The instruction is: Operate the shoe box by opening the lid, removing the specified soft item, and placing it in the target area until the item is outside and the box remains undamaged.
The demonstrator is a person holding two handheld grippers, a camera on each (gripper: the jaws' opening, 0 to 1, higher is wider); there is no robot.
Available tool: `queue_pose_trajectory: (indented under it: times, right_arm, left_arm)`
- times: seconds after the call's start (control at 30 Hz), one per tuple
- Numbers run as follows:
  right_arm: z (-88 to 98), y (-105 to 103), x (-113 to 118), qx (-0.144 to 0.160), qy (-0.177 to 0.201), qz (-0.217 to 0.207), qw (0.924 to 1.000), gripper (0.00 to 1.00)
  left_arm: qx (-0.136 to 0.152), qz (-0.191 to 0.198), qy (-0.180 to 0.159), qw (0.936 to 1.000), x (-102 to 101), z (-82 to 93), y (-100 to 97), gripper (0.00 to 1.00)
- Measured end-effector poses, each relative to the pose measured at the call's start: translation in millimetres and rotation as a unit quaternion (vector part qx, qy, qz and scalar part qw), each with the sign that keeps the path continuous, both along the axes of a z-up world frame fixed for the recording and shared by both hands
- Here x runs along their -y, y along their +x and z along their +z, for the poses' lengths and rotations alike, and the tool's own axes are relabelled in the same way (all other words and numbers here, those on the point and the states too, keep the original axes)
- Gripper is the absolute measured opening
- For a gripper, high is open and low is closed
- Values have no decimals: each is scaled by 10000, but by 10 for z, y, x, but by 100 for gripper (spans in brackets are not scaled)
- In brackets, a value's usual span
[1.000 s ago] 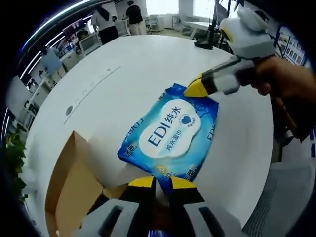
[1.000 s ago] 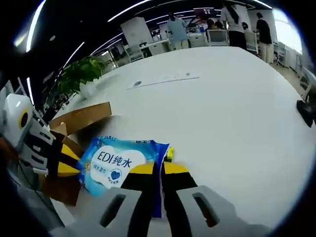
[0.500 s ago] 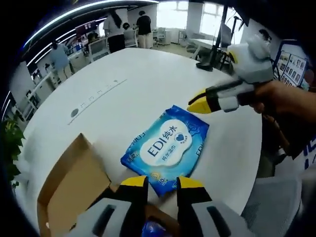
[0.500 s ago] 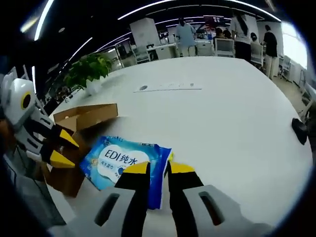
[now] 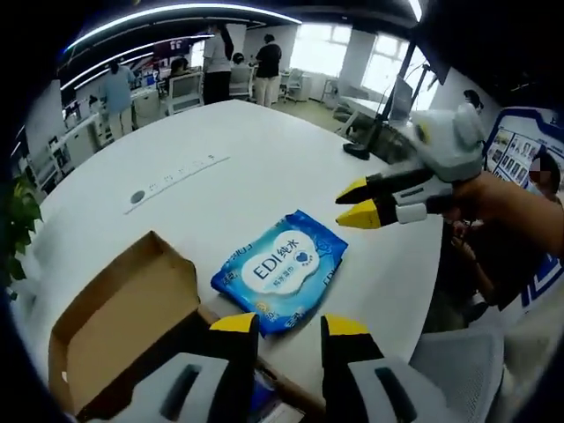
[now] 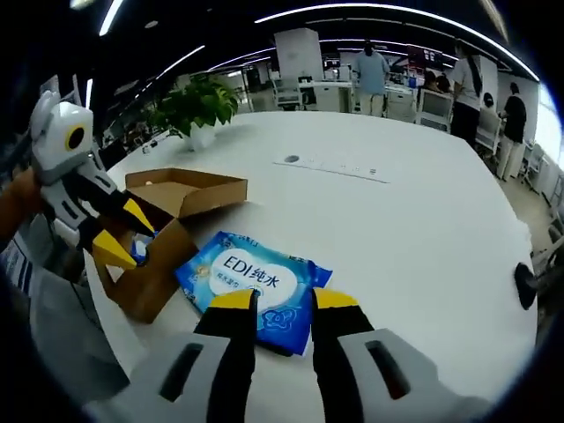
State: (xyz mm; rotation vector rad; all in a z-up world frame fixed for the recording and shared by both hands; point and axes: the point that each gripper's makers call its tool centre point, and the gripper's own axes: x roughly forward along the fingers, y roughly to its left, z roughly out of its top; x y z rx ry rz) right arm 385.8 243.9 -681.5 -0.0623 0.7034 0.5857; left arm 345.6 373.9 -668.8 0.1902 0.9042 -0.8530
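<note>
The blue wipes pack (image 5: 280,269) lies flat on the white desk (image 5: 264,167), out of the open shoe box (image 5: 123,322) and just beside it at the box's 2 o'clock. Both the left tongs (image 5: 286,324) and the right tongs (image 6: 284,300) are spread apart and hold nothing. I think a low swing by either tongs could bump the box's lid, bend it, or knock the pack off the desk.

Box (image 5: 123,308) interior partly behind claw (image 5: 289,328)
</note>
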Motion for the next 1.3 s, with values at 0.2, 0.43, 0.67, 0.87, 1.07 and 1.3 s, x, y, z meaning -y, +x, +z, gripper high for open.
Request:
queue_pose_trajectory:
  times: [0.2, 0.43, 0.67, 0.87, 1.07, 1.3]
  right_arm:
    - [202, -65, -146, 137, -52, 381, 9992, 25]
    - [345, -155, -366, 231, -108, 878, 9958, 26]
    - [443, -204, -583, 376, -266, 1323, 9901, 26]
    - [504, -242, -811, 470, -339, 1729, 9832, 27]
    - [469, -265, -1020, 493, -378, 2064, 9765, 27]
    - [397, -317, -1300, 486, -386, 2485, 9666, 25]
  left_arm:
    - [83, 0, -115, 9999, -148, 85, -51, 32]
    - [157, -27, -183, 9997, -387, 137, -100, 34]
    - [264, 36, -191, 9995, -645, 156, -104, 34]
    - [335, 3, -138, 9993, -823, 126, -127, 34]
    - [207, -249, 85, 9994, -971, -46, -210, 32]
    - [189, -717, 371, 9966, -1043, -215, -261, 31]
